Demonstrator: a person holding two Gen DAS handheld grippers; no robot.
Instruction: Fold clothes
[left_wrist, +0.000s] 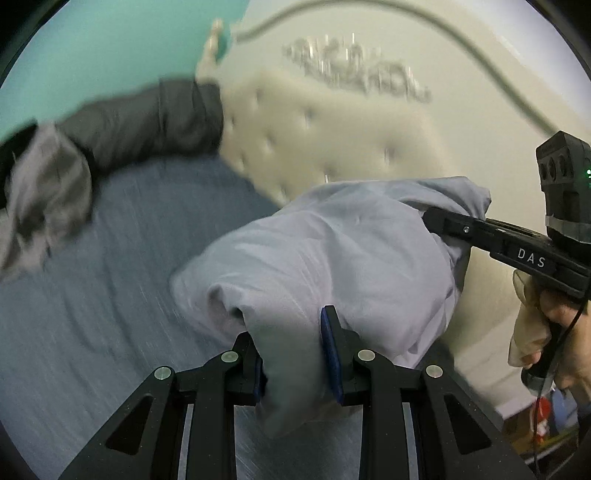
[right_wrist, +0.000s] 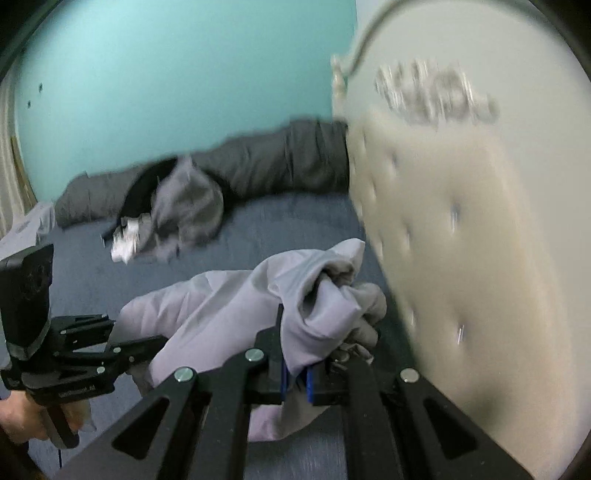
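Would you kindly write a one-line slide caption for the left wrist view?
Left hand-held gripper and right hand-held gripper both clamp a pale lilac garment above the blue bed.

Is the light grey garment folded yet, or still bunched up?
Bunched, not folded: the garment hangs crumpled between both grippers, left and right, above the bed.

Cream tufted headboard (right_wrist: 443, 258) beside teal wall (right_wrist: 166, 92), above blue bedsheet (left_wrist: 92, 295) and dark grey bolster (right_wrist: 277, 166).
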